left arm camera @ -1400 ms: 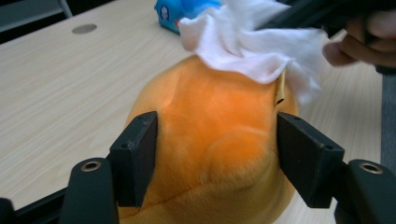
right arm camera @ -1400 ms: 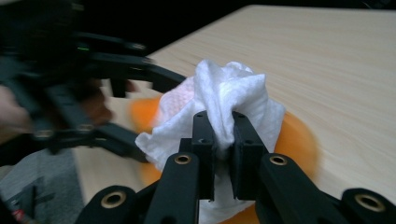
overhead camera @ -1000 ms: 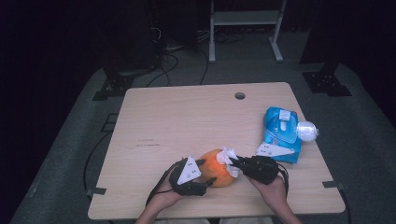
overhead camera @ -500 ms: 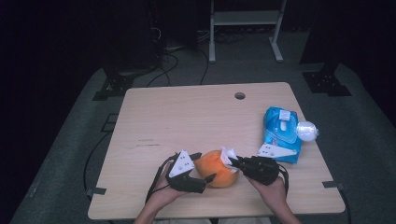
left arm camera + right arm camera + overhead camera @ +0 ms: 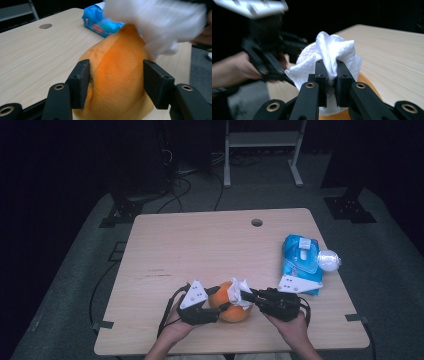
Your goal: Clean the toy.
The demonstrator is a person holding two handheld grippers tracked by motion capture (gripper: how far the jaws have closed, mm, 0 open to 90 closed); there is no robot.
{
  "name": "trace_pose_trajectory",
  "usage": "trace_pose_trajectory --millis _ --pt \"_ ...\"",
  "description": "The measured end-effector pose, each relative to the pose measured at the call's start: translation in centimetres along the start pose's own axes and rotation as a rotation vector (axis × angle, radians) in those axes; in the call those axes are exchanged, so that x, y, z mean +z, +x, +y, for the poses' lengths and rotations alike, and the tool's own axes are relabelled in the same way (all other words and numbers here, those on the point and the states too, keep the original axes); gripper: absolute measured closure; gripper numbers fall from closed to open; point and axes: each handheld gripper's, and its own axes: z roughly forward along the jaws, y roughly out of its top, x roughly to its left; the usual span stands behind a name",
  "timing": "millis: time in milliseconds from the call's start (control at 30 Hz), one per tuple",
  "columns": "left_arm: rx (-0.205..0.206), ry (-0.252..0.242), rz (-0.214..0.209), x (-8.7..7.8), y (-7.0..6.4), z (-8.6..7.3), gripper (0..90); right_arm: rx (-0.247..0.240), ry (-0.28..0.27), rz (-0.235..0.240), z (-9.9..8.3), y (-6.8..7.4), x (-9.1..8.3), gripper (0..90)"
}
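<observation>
Wiping underway — left gripper (image 5: 113,85) is clamping the orange toy (image 5: 117,82), right gripper (image 5: 331,75) is pinching the wipe (image 5: 332,53); light, even strokes should be serving best.

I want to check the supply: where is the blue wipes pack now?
In the high view, the blue wipes pack lies near the table's right edge, just beyond the right gripper.

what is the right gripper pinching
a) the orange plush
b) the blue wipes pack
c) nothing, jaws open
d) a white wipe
d: in the right gripper view the right gripper has its jaws closed on a bunched white wipe, pressed against the orange plush that the left gripper clamps; the wipes pack lies apart on the table.
</observation>
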Motion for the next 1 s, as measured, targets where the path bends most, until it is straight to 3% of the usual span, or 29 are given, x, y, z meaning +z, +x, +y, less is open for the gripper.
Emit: trace_pose_trajectory --millis 133,200,267,333,400,467,533,600,700,833,900,1000 --pt "-0.025 -0.03 -0.009 0.1 0.6 -0.3 30.6 0.004 0.05 -0.062 -1.2 -1.2 0.5 81.6" --pt "-0.039 -0.017 0.022 0.5 1.0 -0.6 18.9 0.027 0.047 -0.076 -1.1 -1.7 0.1 81.6" --pt "-0.08 0.005 -0.003 1.3 1.3 -1.3 15.4 0.033 0.046 -0.087 -1.1 -2.0 -0.1 81.5" --pt "-0.082 0.013 -0.037 2.0 1.1 -2.0 18.5 0.04 0.048 -0.071 -1.1 -1.8 0.1 81.5" --pt "-0.041 0.02 -0.027 1.9 0.6 -1.9 30.4 -0.011 0.068 -0.078 -1.0 -0.9 0.5 81.4" --pt "-0.027 0.02 -0.029 1.5 0.4 -1.5 38.0 -0.041 0.076 -0.109 -0.7 -0.8 0.3 81.5" --pt "-0.025 0.02 -0.035 1.5 0.3 -1.5 39.1 -0.01 0.064 -0.141 -0.5 -1.7 -0.1 81.4" --pt "-0.016 0.024 -0.038 1.6 0.2 -1.4 38.8 -0.012 0.075 -0.187 -0.7 -2.1 -0.4 81.3" --pt "-0.015 0.025 -0.034 1.6 0.1 -1.3 38.8 -0.006 0.072 -0.171 -0.9 -1.7 -0.5 81.3" --pt "-0.004 0.018 -0.023 1.1 0.1 -0.8 39.8 -0.06 0.068 -0.096 -0.4 0.0 0.1 81.3" --pt "-0.003 0.014 -0.017 0.8 0.1 -0.7 40.2 -0.091 0.085 -0.127 -0.3 0.0 0.4 81.3" --pt "-0.006 0.016 -0.016 1.0 0.0 -0.8 40.6 -0.037 0.083 -0.159 -0.7 -1.3 0.2 81.3"
